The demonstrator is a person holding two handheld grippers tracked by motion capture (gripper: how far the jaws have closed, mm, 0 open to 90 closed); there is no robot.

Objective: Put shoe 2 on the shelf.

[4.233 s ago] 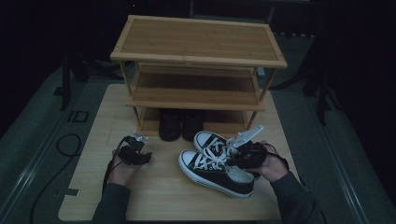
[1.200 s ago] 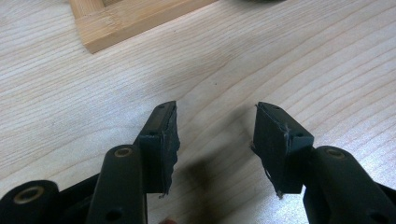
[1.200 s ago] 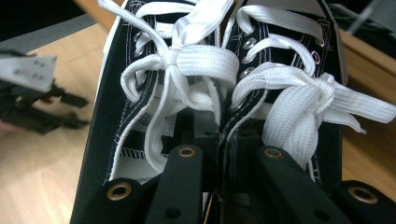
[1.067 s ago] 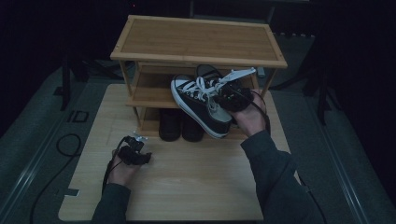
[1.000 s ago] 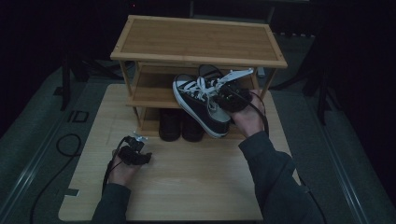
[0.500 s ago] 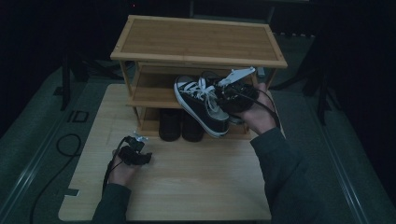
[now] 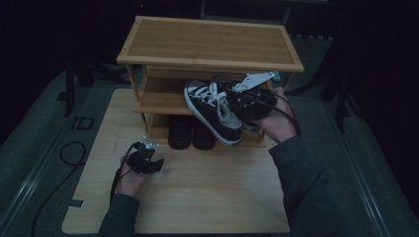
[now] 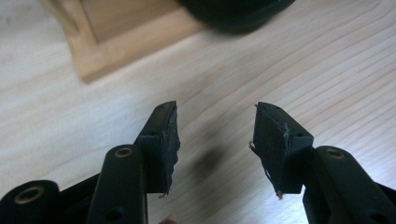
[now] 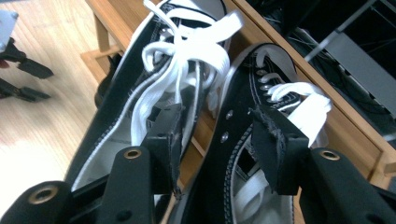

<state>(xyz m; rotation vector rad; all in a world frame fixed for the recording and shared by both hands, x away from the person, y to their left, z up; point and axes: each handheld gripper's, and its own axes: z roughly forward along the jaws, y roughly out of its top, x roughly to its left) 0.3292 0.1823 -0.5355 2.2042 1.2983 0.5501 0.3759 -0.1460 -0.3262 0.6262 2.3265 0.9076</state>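
A dark room surrounds a pale wooden bench [image 7: 197, 197], and a wooden shoe rack [image 7: 210, 44] stands at the 12 o'clock end of it. In the high view, the right gripper [image 7: 247, 96] is at the middle shelf, at about 1 o'clock from the bench centre. A pair of black sneakers [image 7: 217, 111] with white laces rests there, with the toes over the shelf edge toward 6 o'clock. In the right gripper view the fingers [image 9: 168, 135] have just been opening and now stand about half apart. The inner side walls of the two sneakers lie between them, one finger inside each shoe. Whether the pads press on the shoes, I cannot tell.

The left gripper [image 7: 143, 160] rests low over the bench at about 8 o'clock. Its fingers [image 8: 163, 140] are wide apart and hold nothing. A pair of dark shoes [image 7: 190, 133] stands on the lowest level of the rack.
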